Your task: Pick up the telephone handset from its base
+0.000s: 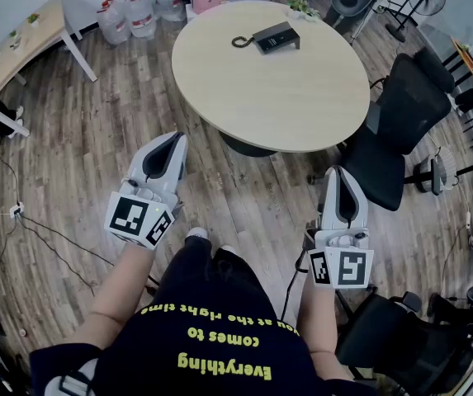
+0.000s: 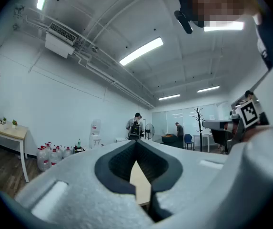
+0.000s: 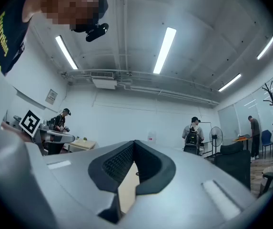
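Observation:
A dark telephone [image 1: 276, 37] lies on the far side of a round beige table [image 1: 286, 97], its handset resting on the base and a coiled cord [image 1: 240, 41] to its left. My left gripper [image 1: 175, 139] is held low over the wooden floor, short of the table's near edge, shut and empty. My right gripper [image 1: 341, 172] hangs level with it on the right, also shut with nothing in it. In the left gripper view the closed jaws [image 2: 136, 144] point level across the tabletop [image 2: 141, 180]. In the right gripper view the closed jaws [image 3: 135, 144] tilt slightly upward.
Black office chairs [image 1: 409, 114] stand right of the table, another [image 1: 401, 345] by my right side. Several water bottles [image 1: 141, 11] line the back wall. A wooden desk [image 1: 21, 48] is at far left, cables [image 1: 46, 229] trail on the floor. People stand far back [image 3: 192, 133].

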{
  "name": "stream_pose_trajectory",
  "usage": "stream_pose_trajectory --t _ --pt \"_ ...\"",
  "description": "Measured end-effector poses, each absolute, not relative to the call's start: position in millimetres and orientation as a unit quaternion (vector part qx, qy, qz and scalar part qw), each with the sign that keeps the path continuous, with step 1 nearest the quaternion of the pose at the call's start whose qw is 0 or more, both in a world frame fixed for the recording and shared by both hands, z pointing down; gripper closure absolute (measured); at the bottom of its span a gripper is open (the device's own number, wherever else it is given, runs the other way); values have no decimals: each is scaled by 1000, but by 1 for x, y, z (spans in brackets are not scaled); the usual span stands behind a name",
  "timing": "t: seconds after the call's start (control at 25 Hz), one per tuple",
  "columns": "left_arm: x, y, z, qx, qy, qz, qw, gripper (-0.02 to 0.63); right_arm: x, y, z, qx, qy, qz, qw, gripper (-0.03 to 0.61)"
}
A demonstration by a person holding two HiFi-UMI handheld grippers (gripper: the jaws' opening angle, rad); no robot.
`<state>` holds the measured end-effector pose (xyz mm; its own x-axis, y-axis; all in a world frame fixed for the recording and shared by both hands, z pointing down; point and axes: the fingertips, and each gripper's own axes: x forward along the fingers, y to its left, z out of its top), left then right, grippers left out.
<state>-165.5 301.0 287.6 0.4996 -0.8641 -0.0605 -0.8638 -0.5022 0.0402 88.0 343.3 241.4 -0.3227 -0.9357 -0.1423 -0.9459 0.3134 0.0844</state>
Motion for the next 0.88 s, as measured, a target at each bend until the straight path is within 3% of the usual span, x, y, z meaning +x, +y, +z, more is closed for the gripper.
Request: stream_pose_trajectory --t 0.76,0.88 --pt "-138 311 284 867 -496 -40 -5 609 104 355 249 -576 813 59 53 553" --pt "-134 308 285 865 -500 -29 -8 522 106 353 252 -573 817 54 48 497"
